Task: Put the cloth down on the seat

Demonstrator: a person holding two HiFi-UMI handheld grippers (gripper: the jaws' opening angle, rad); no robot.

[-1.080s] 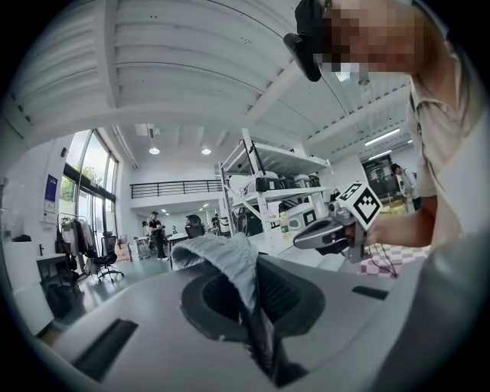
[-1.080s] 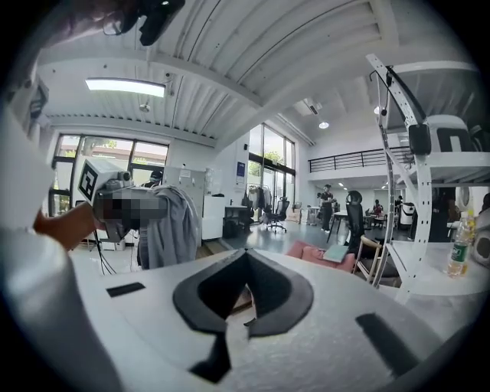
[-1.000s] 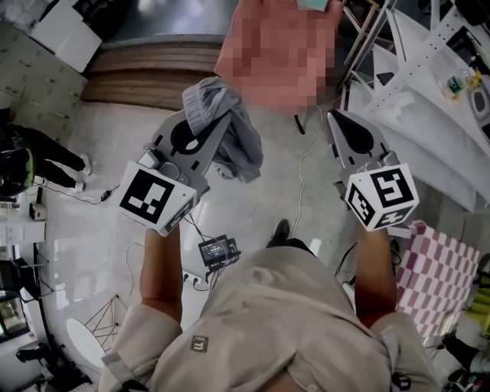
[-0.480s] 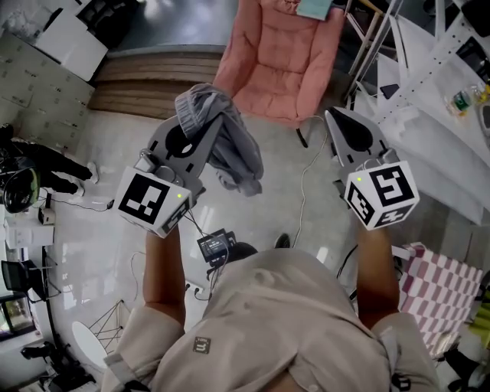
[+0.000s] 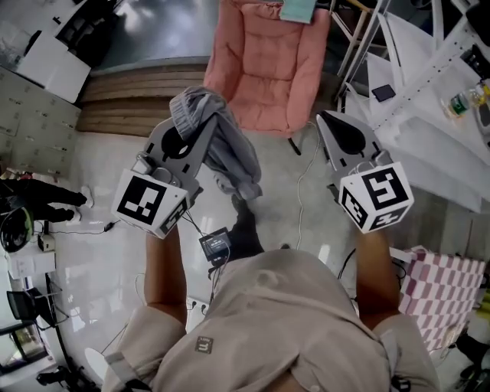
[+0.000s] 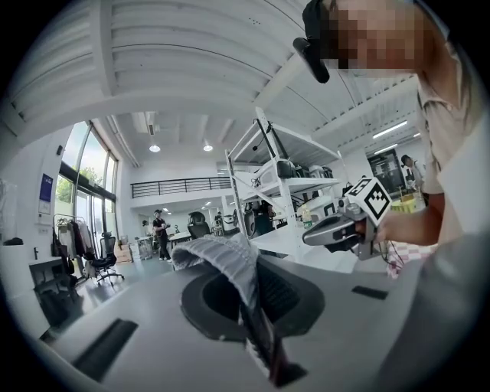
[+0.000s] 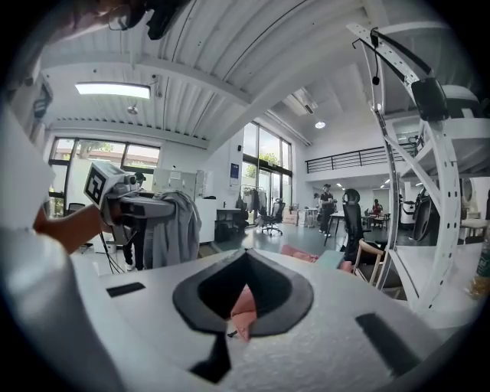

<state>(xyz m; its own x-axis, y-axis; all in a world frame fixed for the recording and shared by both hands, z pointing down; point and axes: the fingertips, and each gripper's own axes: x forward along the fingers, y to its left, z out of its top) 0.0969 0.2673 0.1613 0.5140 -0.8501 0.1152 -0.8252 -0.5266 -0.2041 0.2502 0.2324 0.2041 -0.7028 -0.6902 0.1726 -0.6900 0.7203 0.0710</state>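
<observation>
A grey cloth [image 5: 230, 149] hangs from my left gripper [image 5: 208, 122], which is shut on its bunched top edge. Seen from the left gripper view, the ribbed cloth [image 6: 222, 260] is pinched between the jaws. The pink padded chair [image 5: 264, 61] stands ahead on the floor, and the cloth hangs just in front of the seat's near left edge, above the floor. My right gripper [image 5: 325, 121] is level with the left one, apart from the cloth, shut and holding nothing. The right gripper view shows the left gripper [image 7: 142, 205] and the draped cloth [image 7: 172, 230] off to the left.
A white shelf rack [image 5: 429, 76] stands close on the right of the chair. A teal item [image 5: 297, 9] lies on the chair's back. A wooden step [image 5: 145, 84] runs at the left, a white cable [image 5: 302, 176] crosses the floor, and a pink checked cloth [image 5: 444, 283] lies at the right.
The person has stepped forward, so the pink chair has come nearer under both grippers. The cloth stays pinched in the left gripper.
</observation>
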